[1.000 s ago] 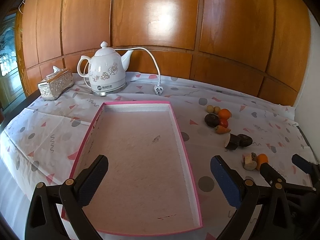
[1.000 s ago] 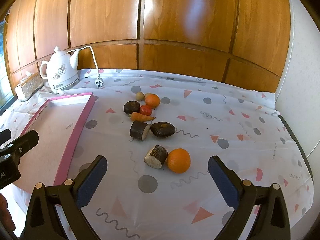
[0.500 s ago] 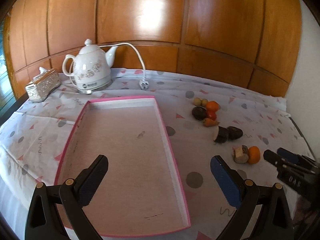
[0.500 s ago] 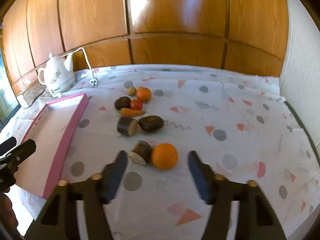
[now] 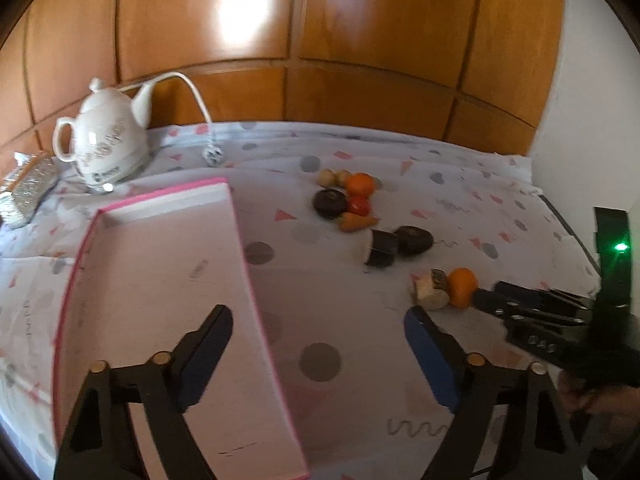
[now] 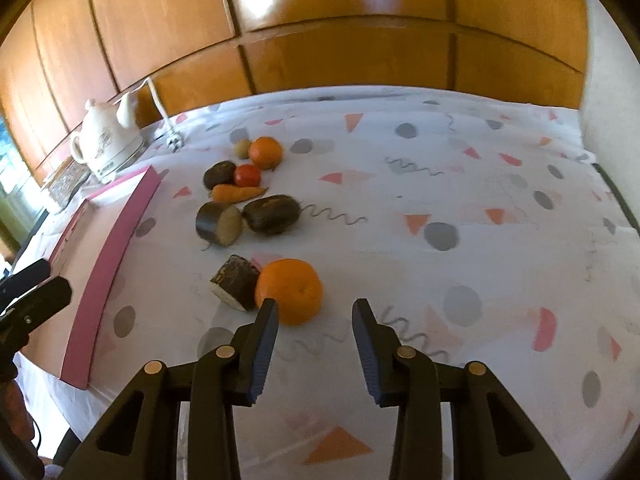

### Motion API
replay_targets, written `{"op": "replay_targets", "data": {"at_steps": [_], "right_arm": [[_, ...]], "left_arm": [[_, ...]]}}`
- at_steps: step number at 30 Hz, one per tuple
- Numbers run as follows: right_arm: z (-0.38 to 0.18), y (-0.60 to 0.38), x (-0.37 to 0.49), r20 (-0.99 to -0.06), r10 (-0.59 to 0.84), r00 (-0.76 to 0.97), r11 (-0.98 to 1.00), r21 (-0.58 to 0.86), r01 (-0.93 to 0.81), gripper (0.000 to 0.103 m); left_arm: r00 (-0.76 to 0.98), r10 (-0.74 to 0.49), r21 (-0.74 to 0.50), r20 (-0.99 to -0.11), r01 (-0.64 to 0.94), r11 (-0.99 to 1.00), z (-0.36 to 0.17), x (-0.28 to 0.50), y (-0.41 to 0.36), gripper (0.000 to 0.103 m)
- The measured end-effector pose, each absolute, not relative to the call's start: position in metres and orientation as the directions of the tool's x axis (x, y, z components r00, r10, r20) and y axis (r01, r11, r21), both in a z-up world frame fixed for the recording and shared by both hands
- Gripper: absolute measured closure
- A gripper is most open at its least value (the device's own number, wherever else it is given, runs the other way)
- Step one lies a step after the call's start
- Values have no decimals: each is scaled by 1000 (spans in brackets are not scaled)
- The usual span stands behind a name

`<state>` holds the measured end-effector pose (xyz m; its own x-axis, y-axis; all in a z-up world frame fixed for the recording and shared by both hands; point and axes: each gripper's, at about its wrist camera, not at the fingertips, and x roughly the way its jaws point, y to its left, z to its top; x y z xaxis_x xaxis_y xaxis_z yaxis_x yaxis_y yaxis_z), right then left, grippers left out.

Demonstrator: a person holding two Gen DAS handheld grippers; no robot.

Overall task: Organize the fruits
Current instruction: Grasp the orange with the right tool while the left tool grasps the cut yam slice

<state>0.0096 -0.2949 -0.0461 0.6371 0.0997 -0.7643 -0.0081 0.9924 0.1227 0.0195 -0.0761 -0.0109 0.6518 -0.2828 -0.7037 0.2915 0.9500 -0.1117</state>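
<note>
A near orange point(image 6: 290, 290) lies on the tablecloth beside a cut brown chunk point(image 6: 236, 287). My right gripper point(image 6: 314, 310) is open, half closed, with its jaws just in front of that orange, not touching it. Farther back lie a dark oval fruit point(image 6: 272, 214), a cut dark cylinder point(image 6: 218, 223), a carrot point(image 6: 236, 193), a tomato point(image 6: 247, 175), a second orange point(image 6: 265, 153) and a dark round fruit point(image 6: 219, 174). My left gripper point(image 5: 318, 318) is open and empty over the right edge of the pink tray point(image 5: 244, 248). The near orange point(image 5: 462, 286) shows there too.
A white kettle point(image 5: 106, 148) with cord and plug point(image 5: 212, 155) stands at the back left, beside a silver tissue box point(image 5: 28, 184). Wood panelling runs behind the table. A white wall point(image 5: 592, 120) is at the right.
My right gripper has moved forward and down to the near orange and its jaws have narrowed. My left gripper has swung right, so the tray sits farther left in its view.
</note>
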Motion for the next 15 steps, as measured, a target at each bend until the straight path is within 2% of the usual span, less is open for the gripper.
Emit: {"op": "replay_targets", "data": {"at_steps": [5, 11, 15], "right_arm": [[-50, -286, 19, -764, 126, 632, 992, 114, -59, 64], [-54, -281, 32, -762, 156, 629, 988, 121, -98, 64], [-55, -281, 35, -754, 164, 636, 986, 114, -120, 66]], "left_arm": [[612, -320, -146, -724, 318, 937, -16, 26, -88, 24], [566, -370, -187, -737, 356, 916, -19, 36, -106, 33], [515, -411, -226, -753, 385, 895, -25, 43, -120, 44]]}}
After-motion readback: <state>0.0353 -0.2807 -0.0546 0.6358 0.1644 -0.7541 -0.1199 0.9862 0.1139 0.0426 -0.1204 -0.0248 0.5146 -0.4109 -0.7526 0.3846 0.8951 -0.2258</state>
